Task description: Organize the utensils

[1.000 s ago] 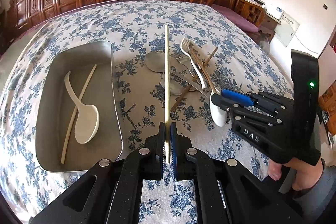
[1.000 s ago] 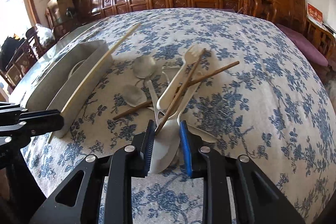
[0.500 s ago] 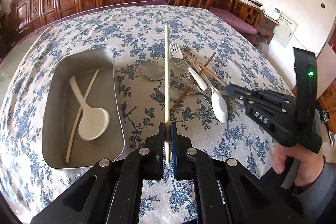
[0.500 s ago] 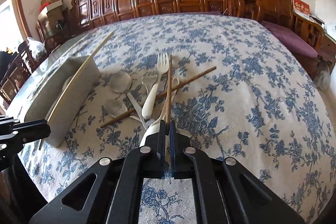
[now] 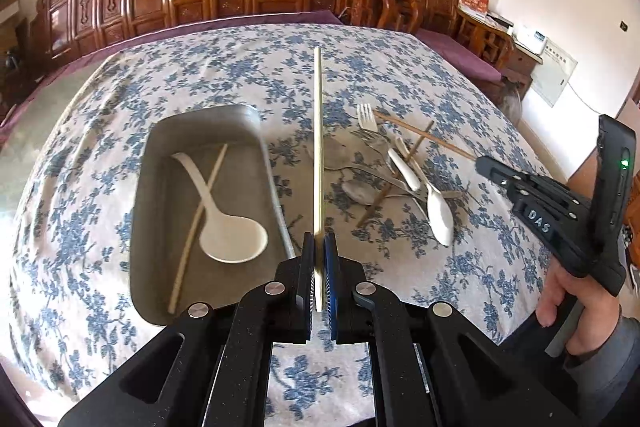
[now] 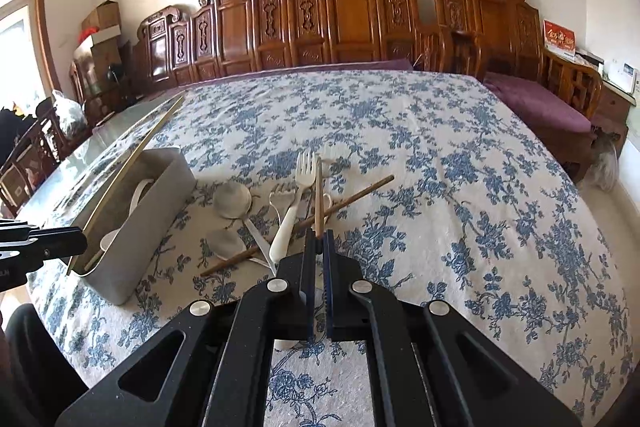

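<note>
My left gripper [image 5: 319,251] is shut on a pale chopstick [image 5: 318,147] that points away over the table, just right of the metal tray [image 5: 160,211]. The tray holds a white ladle spoon [image 5: 228,227] and another pale chopstick [image 5: 200,219]. My right gripper [image 6: 319,247] is shut on a brown chopstick [image 6: 319,195] and holds it lifted above the utensil pile. It also shows in the left wrist view [image 5: 486,163] with the chopstick [image 5: 424,137]. The pile holds a white fork [image 6: 294,203], metal spoons [image 6: 232,199], a second brown chopstick [image 6: 352,197] and a white spoon [image 5: 438,211].
The table carries a blue floral cloth [image 6: 440,167]. Carved wooden chairs [image 6: 352,15] line the far side. A purple-cushioned bench [image 6: 540,103] stands at the right. The tray [image 6: 132,227] stands left of the pile.
My right gripper has shut on the brown chopstick and lifted it off the pile, pulling back. My left gripper has risen and drawn back with its pale chopstick.
</note>
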`<state>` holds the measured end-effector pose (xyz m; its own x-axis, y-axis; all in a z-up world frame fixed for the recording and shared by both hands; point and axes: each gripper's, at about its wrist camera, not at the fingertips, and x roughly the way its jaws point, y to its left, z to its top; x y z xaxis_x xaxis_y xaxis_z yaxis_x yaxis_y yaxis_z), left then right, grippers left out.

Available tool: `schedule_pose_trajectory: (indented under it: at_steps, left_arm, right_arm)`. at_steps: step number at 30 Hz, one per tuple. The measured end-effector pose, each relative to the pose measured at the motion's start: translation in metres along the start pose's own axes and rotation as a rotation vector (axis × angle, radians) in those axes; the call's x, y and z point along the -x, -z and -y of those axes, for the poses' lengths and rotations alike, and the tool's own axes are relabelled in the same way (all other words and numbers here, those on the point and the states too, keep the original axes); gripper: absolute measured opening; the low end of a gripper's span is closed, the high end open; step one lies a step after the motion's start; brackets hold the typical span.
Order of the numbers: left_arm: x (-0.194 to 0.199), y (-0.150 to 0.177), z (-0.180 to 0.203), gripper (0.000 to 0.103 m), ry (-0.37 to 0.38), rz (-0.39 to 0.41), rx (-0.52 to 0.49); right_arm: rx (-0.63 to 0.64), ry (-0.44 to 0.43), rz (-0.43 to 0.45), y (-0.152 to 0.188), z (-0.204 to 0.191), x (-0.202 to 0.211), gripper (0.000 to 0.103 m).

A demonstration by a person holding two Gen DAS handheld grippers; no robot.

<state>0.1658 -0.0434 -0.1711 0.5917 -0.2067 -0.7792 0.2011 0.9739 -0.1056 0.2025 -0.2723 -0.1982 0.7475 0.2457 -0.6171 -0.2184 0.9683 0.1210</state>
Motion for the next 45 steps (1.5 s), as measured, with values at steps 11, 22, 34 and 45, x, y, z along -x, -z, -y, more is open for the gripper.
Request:
schedule_pose_trajectory:
  at_steps: [11,22,34,45]
  left_arm:
    - [0.001,0.0,-0.029,0.004,-0.044,-0.02,0.014]
    - [-0.012,0.0,-0.062,0.004,-0.075,-0.113,0.012]
    - [-0.029,0.002,-0.071,0.004,-0.096,-0.168,0.023]
    - [-0.001,-0.004,-0.079,0.015,-0.101,-0.083,0.045]
  right_arm:
    - [-0.01,0.024,0.07,-0.008,0.006,0.016,0.004]
    - [0.023,-0.011,0.114,-0.022,-0.009,0.036,0.004]
    - [0.077,-0.083,0.133,-0.033,-0.045,0.06,0.004]
    - [0.153,-0.185,0.119,-0.038,-0.102,0.067,0.004]
